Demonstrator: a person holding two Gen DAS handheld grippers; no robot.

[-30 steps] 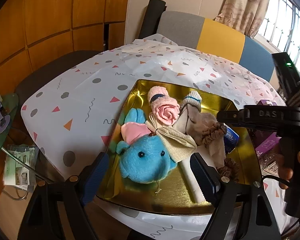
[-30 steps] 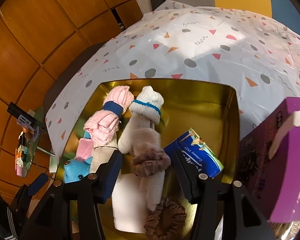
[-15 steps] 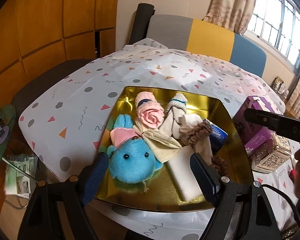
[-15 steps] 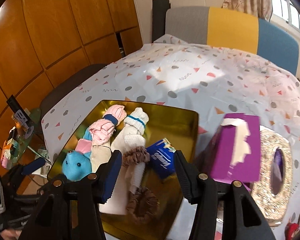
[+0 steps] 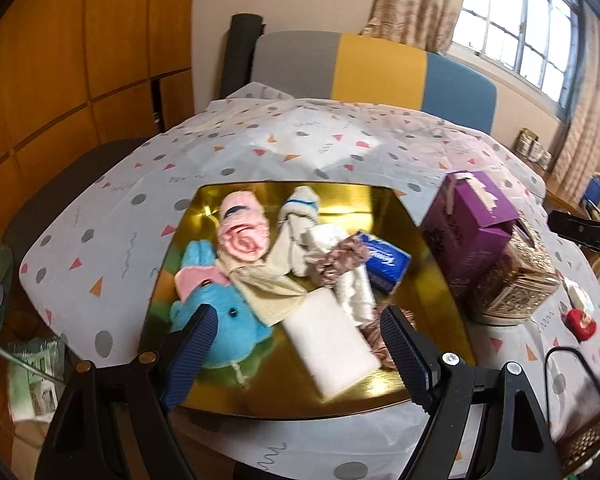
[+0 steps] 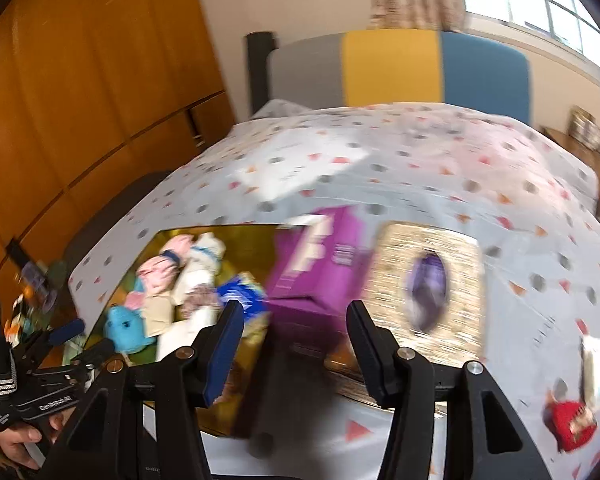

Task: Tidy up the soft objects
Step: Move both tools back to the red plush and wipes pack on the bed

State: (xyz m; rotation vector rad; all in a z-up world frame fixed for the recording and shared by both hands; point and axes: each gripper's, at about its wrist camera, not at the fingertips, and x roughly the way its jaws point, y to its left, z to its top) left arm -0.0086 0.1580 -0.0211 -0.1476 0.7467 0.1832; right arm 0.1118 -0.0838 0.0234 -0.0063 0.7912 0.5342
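Gold metal tray (image 5: 384, 200) holds the blue plush toy (image 5: 228, 320), pink rolled towel (image 5: 244, 236) and white sponge block (image 5: 332, 344). Left gripper (image 5: 296, 340) and right gripper (image 6: 296, 340): jaws apart, empty.

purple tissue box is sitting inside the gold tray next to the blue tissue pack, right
Not quite. The purple tissue box stands outside the gold tray, on the tablecloth beside its right edge, as the left wrist view shows. The blue tissue pack lies inside the tray.
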